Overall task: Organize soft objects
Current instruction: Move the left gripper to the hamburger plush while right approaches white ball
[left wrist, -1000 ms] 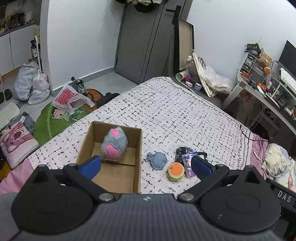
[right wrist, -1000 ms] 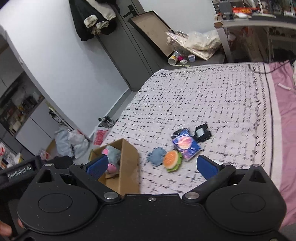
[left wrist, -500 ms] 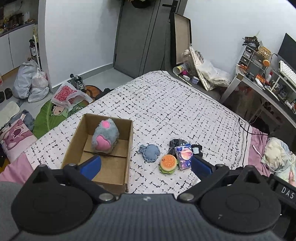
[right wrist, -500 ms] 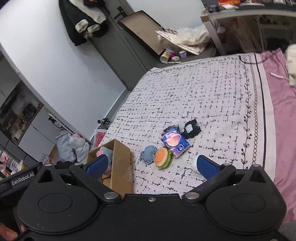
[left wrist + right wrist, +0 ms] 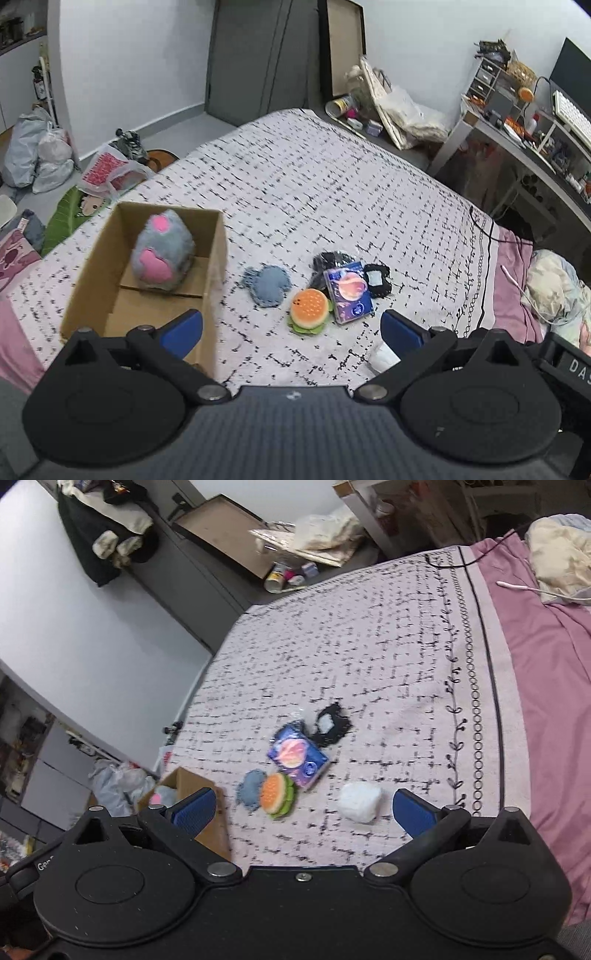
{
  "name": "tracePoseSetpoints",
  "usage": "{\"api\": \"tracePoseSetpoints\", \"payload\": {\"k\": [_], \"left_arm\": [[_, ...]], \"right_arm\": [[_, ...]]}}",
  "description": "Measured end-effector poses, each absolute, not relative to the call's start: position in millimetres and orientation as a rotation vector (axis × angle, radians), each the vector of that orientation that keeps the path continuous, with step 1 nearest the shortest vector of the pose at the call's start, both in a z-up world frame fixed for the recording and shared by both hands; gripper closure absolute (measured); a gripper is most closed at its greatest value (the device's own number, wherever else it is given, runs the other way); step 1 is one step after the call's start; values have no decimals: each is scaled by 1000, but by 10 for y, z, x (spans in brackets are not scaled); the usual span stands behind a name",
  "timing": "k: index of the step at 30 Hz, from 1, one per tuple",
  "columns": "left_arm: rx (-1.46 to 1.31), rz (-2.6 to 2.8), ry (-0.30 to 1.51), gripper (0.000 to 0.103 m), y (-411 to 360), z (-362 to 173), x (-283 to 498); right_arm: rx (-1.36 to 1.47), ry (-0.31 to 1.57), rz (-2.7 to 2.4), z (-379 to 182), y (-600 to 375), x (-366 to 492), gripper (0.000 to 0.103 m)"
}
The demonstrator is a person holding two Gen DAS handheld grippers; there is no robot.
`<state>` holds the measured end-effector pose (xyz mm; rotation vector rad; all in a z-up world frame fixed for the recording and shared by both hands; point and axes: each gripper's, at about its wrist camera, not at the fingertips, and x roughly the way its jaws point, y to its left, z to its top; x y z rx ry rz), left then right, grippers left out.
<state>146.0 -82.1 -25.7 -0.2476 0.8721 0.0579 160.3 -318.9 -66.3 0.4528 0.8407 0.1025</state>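
A cardboard box (image 5: pixel 216 254) stands on the bed at the left and holds a grey and pink plush (image 5: pixel 162 256). Right of it lie a blue soft pad (image 5: pixel 269 285), a burger plush (image 5: pixel 309 311), a purple packet (image 5: pixel 348 291), a black pouch (image 5: pixel 376 279) and a white soft lump (image 5: pixel 382 355). In the right wrist view I see the box (image 5: pixel 214 834), the burger plush (image 5: pixel 277 795), the blue pad (image 5: pixel 251 789), the packet (image 5: pixel 297 756) and the white lump (image 5: pixel 360 802). My left gripper (image 5: pixel 291 328) is open and empty above the bed's near edge. My right gripper (image 5: pixel 303 810) is open and empty, with the white lump between its fingers' line.
The patterned bedspread (image 5: pixel 332 177) stretches far back. A desk with clutter (image 5: pixel 524 125) stands at the right, bags (image 5: pixel 37 155) and a floor mat lie at the left, and bedding (image 5: pixel 554 288) is heaped at the right. A grey wardrobe (image 5: pixel 258 55) stands behind.
Both grippers have pulled back and swung right. The box and toys now sit farther from the left gripper. The white lump has come into view near the right gripper's right finger.
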Motion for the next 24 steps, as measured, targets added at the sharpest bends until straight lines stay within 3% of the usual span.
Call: {"api": "tracePoseSetpoints", "payload": {"k": [9,16,19,24], "left_arm": [[-279,34,926,4,-881,-588,1812],[-320,24,972,17,-914,-861,2088],[-347,22,1007,25,-907,-995,2209],[-369,25,1051,32,-913,-1217,2377]], "right_arm": [[420,912,45,-914,-3135,1884,0],[531,954,29,-1113,-3263,2083,1],[575,975,13,-1204,-3316,2148,6],[590,1024,-26,-1372,-3294,2272,25]]}}
